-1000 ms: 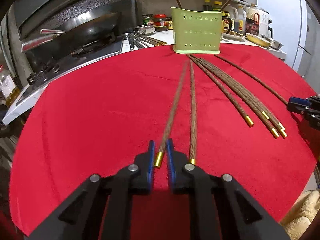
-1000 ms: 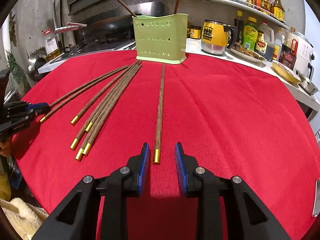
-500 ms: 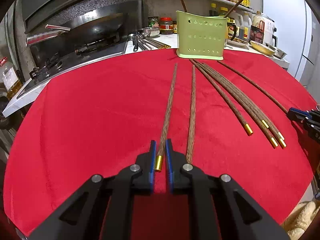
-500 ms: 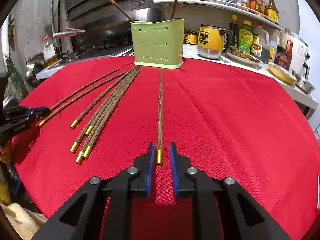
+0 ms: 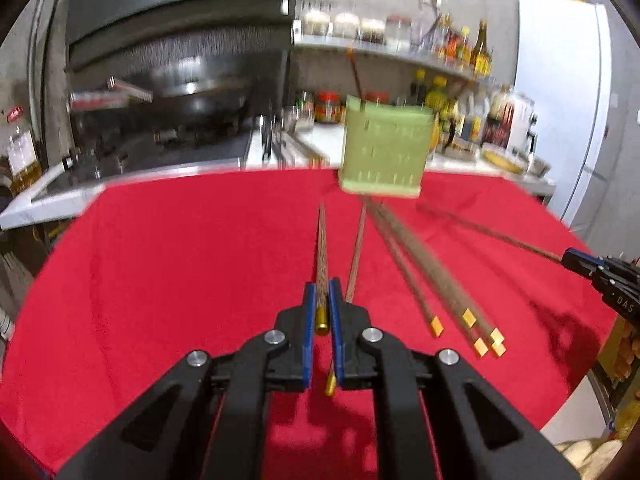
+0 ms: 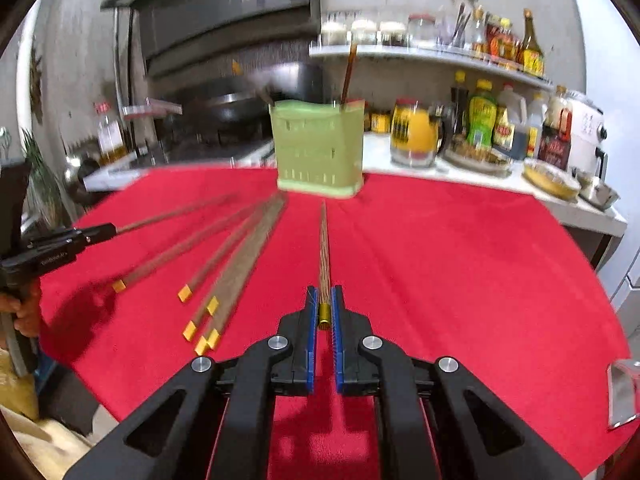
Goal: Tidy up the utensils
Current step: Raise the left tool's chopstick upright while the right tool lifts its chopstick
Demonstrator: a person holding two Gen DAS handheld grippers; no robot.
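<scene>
Both tongs point(image 5: 321, 300) point(image 6: 325, 300) closed on chopsticks point(image 5: 322, 256) point(image 6: 324, 256), lifting them.

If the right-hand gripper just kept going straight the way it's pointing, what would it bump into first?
Probably the green utensil holder. The right gripper, shut on a chopstick, aims along it toward that holder across the red cloth. Since it tilts downward, it might meet the cloth first; depth is hard to judge.

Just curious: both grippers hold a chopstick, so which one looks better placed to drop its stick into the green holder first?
Probably right: its chopstick points almost straight at the green holder. The left's aims beside it.
</scene>
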